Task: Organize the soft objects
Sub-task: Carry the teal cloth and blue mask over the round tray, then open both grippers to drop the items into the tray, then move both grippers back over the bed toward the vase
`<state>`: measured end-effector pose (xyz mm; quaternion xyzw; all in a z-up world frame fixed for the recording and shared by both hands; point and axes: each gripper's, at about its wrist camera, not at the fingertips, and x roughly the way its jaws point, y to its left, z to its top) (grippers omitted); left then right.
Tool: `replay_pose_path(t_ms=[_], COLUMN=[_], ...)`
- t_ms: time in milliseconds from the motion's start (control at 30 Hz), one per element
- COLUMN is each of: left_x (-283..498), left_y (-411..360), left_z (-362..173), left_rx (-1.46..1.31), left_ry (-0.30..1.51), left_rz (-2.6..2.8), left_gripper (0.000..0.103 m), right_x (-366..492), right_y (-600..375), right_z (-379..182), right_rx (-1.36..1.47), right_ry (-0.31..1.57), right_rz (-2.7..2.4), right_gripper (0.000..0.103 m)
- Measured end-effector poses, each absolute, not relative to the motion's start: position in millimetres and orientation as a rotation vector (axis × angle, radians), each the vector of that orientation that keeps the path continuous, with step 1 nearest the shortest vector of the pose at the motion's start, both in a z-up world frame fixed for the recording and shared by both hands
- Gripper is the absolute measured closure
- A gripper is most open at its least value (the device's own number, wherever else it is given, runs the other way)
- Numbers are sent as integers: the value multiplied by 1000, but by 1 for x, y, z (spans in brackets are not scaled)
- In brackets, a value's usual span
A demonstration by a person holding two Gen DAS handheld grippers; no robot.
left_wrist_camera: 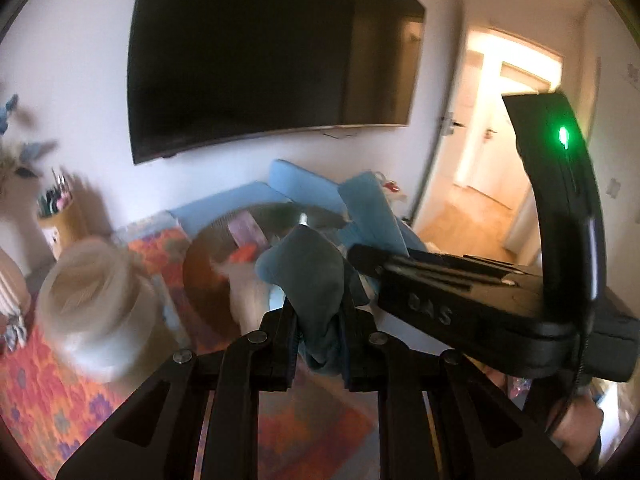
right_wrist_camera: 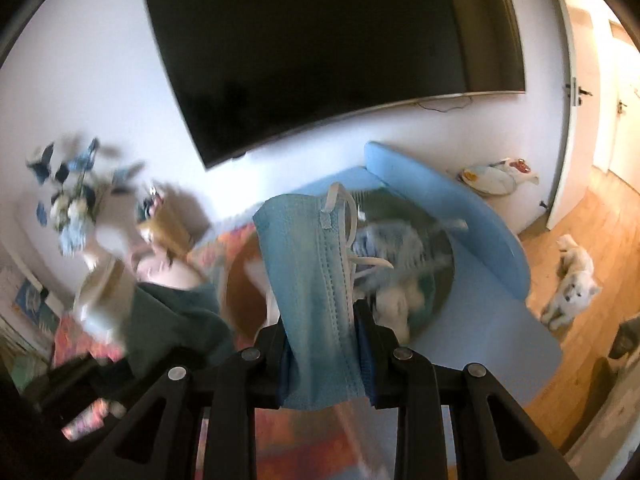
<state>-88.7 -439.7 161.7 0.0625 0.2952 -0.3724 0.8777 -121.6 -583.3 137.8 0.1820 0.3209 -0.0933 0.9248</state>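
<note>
We see the left gripper (left_wrist_camera: 320,322) pinching a dark teal cloth (left_wrist_camera: 316,280) and the right gripper (right_wrist_camera: 324,332) clamped on a light blue face mask (right_wrist_camera: 310,280). Far below, blurred soft items fill a round tray (right_wrist_camera: 240,292) we cannot make out clearly.

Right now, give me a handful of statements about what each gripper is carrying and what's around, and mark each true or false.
1. The right gripper is clamped on a blue face mask. True.
2. The left gripper is empty. False: it is shut on a dark teal cloth.
3. A large dark TV hangs on the wall. True.
4. The white dog lies on the blue sofa. False: it lies on the wooden floor beside it.
5. The TV is showing a picture. False: its screen is dark.
</note>
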Motion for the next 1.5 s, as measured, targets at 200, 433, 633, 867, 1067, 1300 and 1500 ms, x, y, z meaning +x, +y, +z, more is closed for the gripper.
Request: replay_pose_path(t_ms=[200, 433, 633, 867, 1067, 1300, 1500], left_x=[-53, -26, -49, -96, -138, -159, -138], left_y=[-488, -508, -506, -469, -403, -300, -175], left_z=[155, 142, 147, 165, 177, 173, 149], left_rx=[158, 188, 224, 244, 194, 190, 184], left_ry=[638, 616, 549, 509, 578, 584, 620], left_rz=[-667, -562, -597, -603, -726, -635, -332], left_gripper=[88, 16, 12, 11, 11, 11, 9], right_x=[-54, -8, -26, -62, -116, -169, -195], right_y=[-629, -667, -672, -660, -622, -560, -482], right_z=[141, 114, 114, 139, 151, 123, 98], right_rx=[419, 448, 465, 403, 348, 249, 56], right_ry=[669, 750, 716, 645, 589, 638, 662], right_rz=[-161, -126, -66, -109, -149, -124, 116], right_gripper=[76, 37, 37, 37, 37, 37, 37])
